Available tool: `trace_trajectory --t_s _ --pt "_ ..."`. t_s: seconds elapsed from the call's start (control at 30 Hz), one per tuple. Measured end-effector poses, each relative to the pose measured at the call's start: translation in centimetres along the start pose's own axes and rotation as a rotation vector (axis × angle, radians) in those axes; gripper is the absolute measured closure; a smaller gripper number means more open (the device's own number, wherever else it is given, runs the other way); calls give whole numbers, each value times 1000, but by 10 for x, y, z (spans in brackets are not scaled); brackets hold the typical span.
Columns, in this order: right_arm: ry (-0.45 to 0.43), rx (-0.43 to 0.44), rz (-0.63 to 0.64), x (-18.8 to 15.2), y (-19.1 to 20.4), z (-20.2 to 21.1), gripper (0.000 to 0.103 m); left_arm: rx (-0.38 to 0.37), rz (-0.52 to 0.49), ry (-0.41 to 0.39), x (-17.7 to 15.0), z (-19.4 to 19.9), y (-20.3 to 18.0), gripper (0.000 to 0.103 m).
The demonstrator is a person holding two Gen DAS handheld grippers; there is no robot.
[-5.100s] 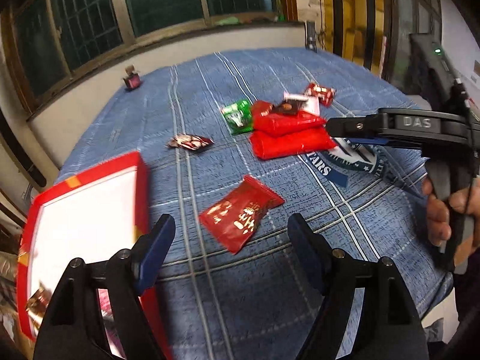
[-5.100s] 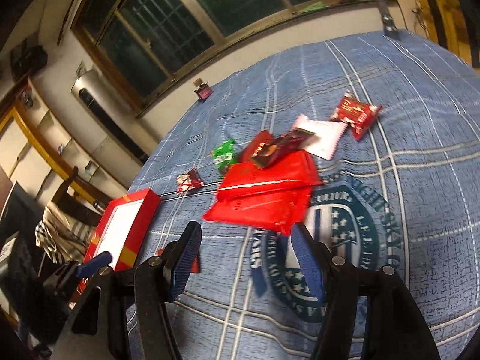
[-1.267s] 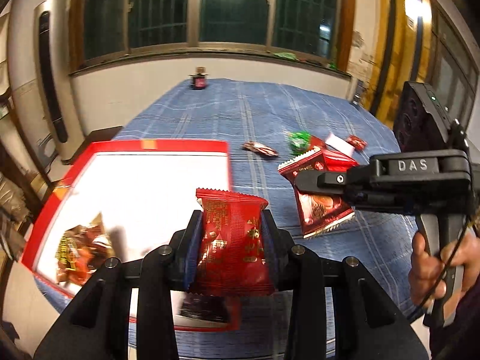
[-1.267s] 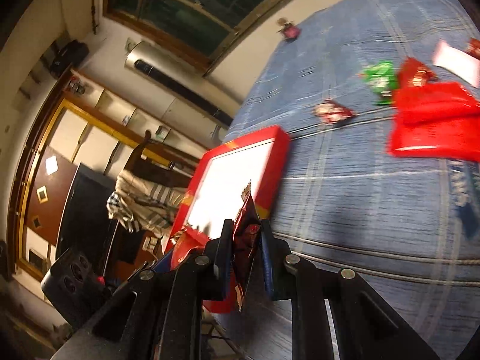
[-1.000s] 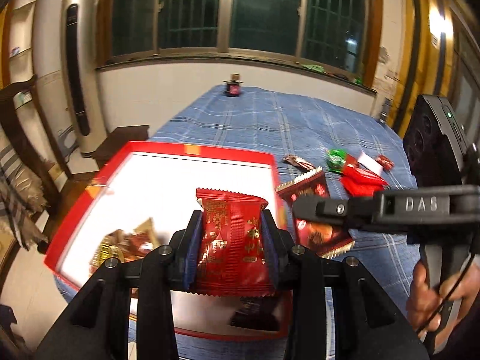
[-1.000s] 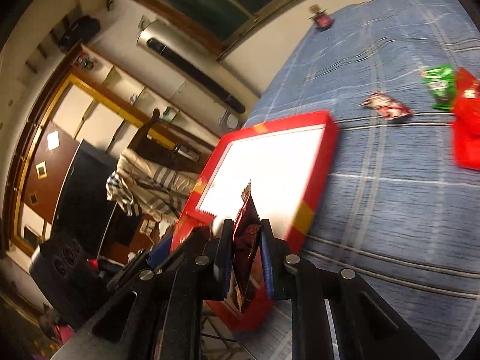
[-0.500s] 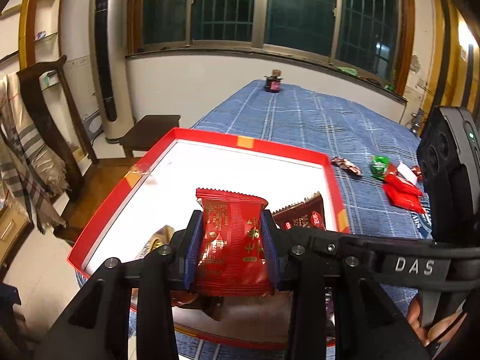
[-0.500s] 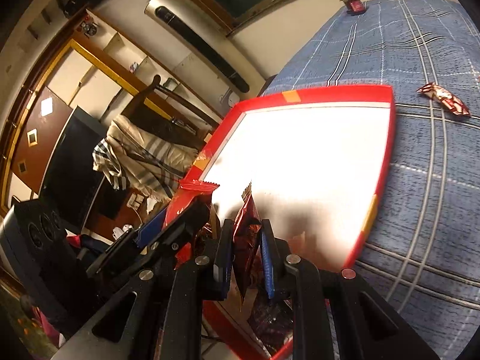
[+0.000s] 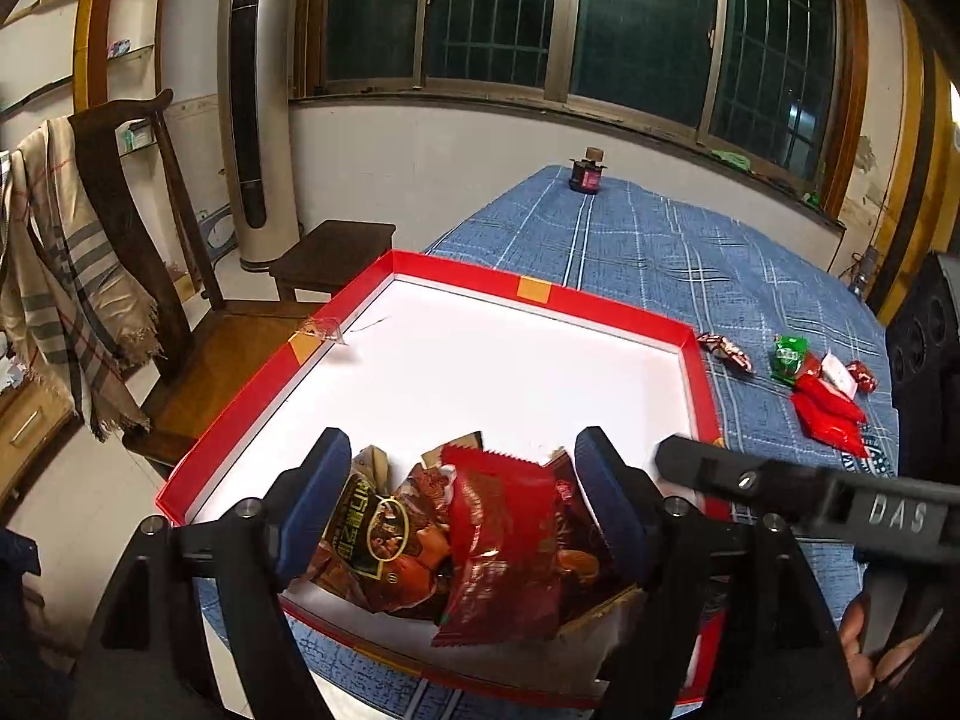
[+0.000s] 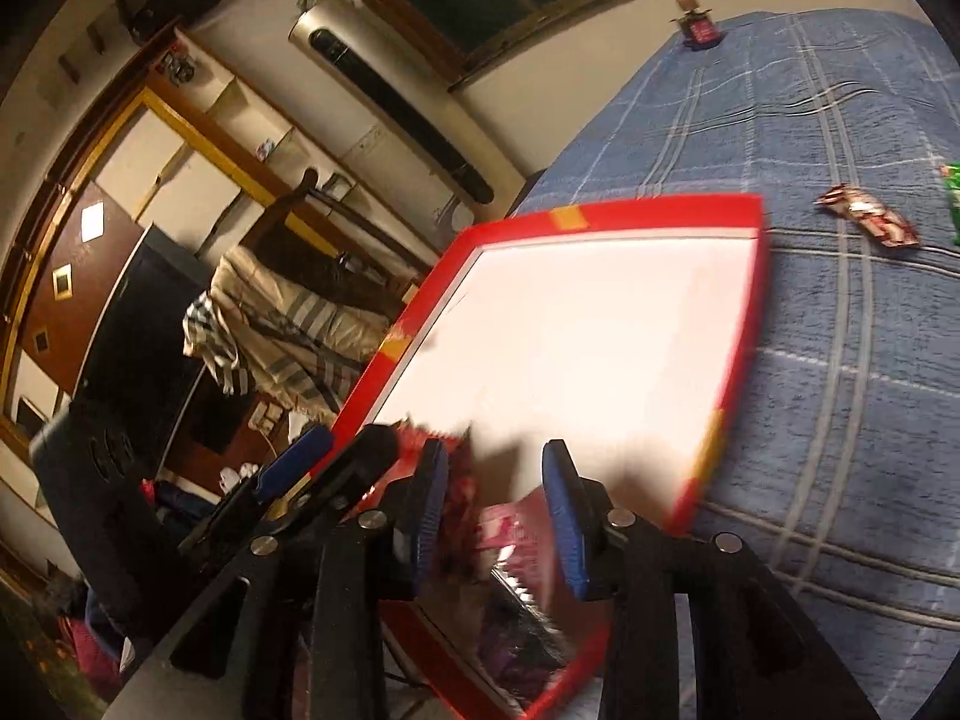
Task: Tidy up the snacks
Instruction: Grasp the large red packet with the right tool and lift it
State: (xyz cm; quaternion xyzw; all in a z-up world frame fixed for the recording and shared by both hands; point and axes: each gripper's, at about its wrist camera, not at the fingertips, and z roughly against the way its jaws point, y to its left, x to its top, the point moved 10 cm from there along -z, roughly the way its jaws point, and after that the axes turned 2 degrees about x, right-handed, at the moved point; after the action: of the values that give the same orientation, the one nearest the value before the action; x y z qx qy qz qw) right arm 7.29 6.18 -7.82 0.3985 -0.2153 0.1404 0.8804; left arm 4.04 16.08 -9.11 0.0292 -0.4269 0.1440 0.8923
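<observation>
On the blue plaid surface point(image 9: 648, 252), both hand-held grippers, left point(image 9: 462, 516) and right point(image 10: 495, 516), have just been opening, jaws apart, gripping nothing, snack packets point(image 9: 498, 540) loose between them in the red box point(image 9: 600, 311).

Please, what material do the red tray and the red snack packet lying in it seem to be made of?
The red tray looks like cardboard: thin folded walls, matte white inside, tape patches on the rim. The red snack packet seems to be glossy plastic or foil film: it shows crinkles, bright reflections and a serrated sealed edge.

place: home living room | cues: wooden chair point(image 9: 138, 228), standing air conditioner point(image 9: 255, 108), barred windows point(image 9: 492, 12)
</observation>
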Motion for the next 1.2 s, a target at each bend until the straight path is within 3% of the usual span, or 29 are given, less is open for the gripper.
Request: trace_trajectory --t_s 0.3,0.53,0.67,0.93,1.2 --pt "-96 -90 -101 19 -76 66 62 -58 -97 -1 3 8 -51 26" --pt "-199 -215 -215 37 -167 146 62 -154 -226 5 3 13 -132 24" --pt "-217 -306 -207 58 -200 170 62 -222 -269 47 -6 10 -175 24" --pt "-160 -403 -198 103 -250 144 62 -269 -337 120 -36 15 -209 24" --pt "-89 -421 -192 84 -252 132 65 -296 -343 169 -54 20 -209 24"
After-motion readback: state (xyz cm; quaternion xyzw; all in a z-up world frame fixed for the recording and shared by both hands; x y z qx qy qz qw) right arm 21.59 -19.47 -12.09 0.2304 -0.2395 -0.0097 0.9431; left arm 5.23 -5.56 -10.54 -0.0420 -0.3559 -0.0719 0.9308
